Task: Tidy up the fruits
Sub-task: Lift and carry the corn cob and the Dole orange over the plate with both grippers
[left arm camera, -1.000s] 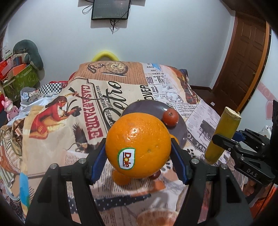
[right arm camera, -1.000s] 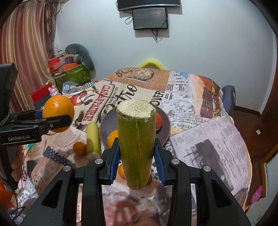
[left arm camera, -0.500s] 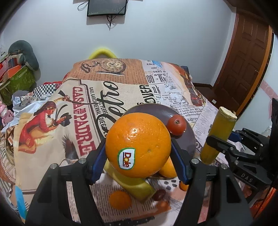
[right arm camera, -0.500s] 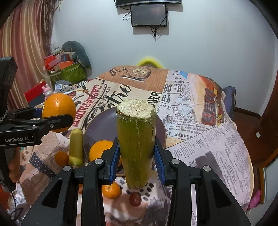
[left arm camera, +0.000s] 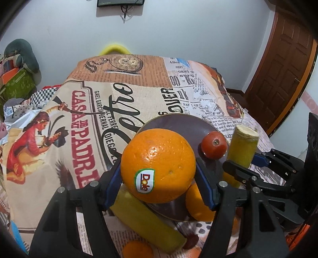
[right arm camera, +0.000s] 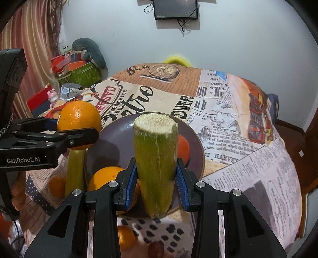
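— While my left claw [left arm camera: 159,174] pinches the big orange [left arm camera: 158,165] with its Dole sticker [left arm camera: 144,181] facing me, what is yours doing?

— My right claw [right arm camera: 156,182] is clamped on a cut sugarcane piece [right arm camera: 156,160], held upright with its pale end on top. Both fruits hang above the near edge of the dark plate [right arm camera: 117,135].

— Just beneath my claw lies a second sugarcane piece [left arm camera: 145,216] on the table, beside the plate's left rim, with a small tangerine [left arm camera: 137,249] close to me and something dark and grape-like [left arm camera: 189,241] next to it.

— I see another tangerine [right arm camera: 124,237] below my claw, too. On the plate, a second orange [right arm camera: 105,178] sits at the near side.

— And a tomato [left arm camera: 213,144] rests on the right side, farther back.

— Beyond it the printed tablecloth [right arm camera: 228,111] runs on, then a yellow chair back [right arm camera: 175,59] and a wall screen [right arm camera: 175,9].
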